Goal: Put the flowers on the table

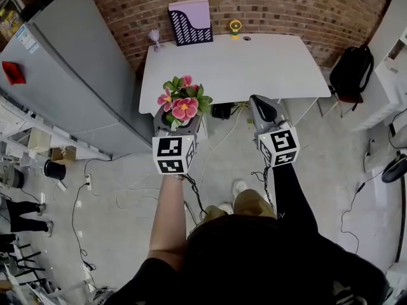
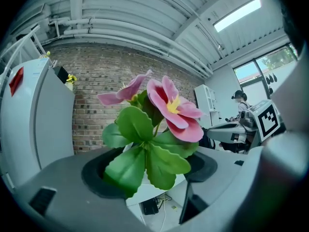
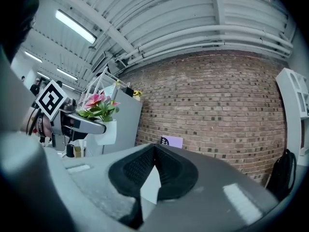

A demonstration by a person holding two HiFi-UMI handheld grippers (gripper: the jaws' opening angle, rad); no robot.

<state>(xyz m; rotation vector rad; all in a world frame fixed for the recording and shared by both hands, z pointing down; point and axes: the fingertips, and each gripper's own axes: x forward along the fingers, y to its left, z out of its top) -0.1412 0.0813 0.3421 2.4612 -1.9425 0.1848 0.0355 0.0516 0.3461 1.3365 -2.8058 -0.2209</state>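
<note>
Pink flowers [image 1: 183, 103] in white pot [image 3: 108, 131] pinched by left gripper [image 1: 178, 124], at near edge of table [image 1: 254, 68] | right gripper [image 1: 264, 110] pressed together, empty | keep pot upright, carry over bare top, seat base flat, then release.

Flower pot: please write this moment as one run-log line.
left hand-held gripper: shut on flower pot | right hand-held gripper: shut, empty | flower pot: held in air, not yet on table | task: not done
</note>
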